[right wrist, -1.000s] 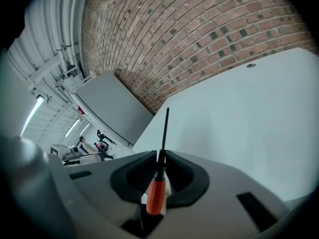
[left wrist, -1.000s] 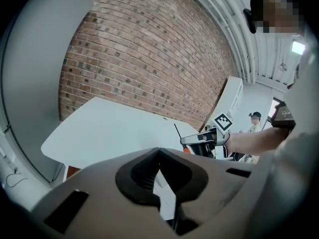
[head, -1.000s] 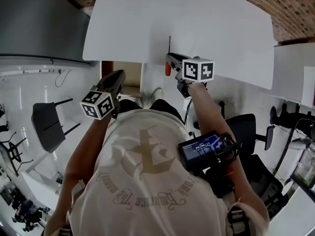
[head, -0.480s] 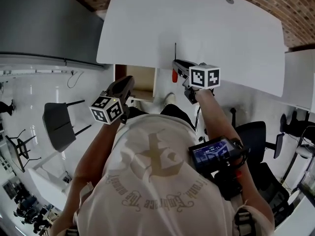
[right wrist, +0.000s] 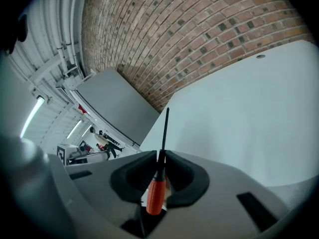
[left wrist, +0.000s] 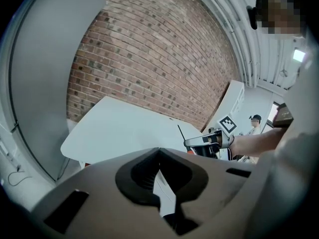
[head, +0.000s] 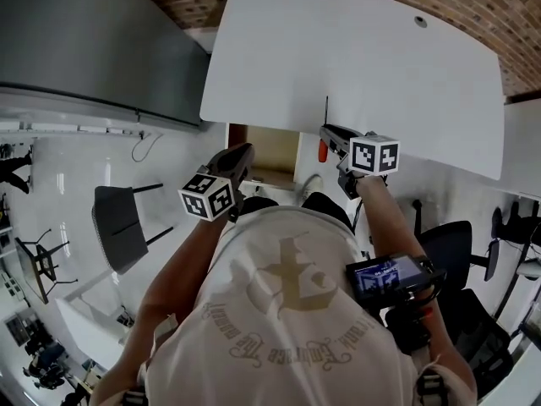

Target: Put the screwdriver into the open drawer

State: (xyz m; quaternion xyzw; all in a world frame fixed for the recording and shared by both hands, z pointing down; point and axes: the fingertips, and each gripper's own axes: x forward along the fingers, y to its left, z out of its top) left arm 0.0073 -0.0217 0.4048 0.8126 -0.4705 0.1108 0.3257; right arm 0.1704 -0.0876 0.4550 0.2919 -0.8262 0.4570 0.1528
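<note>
The screwdriver [right wrist: 155, 193] has an orange-red handle and a thin black shaft. My right gripper [right wrist: 159, 156] is shut on it where handle meets shaft, and the shaft points out over the white table [right wrist: 249, 108]. In the head view the right gripper [head: 326, 130] holds the screwdriver [head: 323, 150] at the table's near edge [head: 254, 123]. The open drawer [head: 266, 146] shows as a brown opening under that edge, between the two grippers. My left gripper [head: 245, 149] hovers at the drawer's left side. Its jaws [left wrist: 159, 151] are shut, tips together, with nothing held.
A large grey panel [head: 84, 41] stands to the left of the table, and a brick wall [left wrist: 149, 49] behind it. A black chair [head: 118, 227] is on the floor at left and an office chair [head: 444, 244] at right. A screen device [head: 389, 277] is strapped to the right forearm.
Both grippers have drifted left along the table's near edge and a little back from it, along with the person. More of the brown drawer opening shows. The screwdriver stays gripped.
</note>
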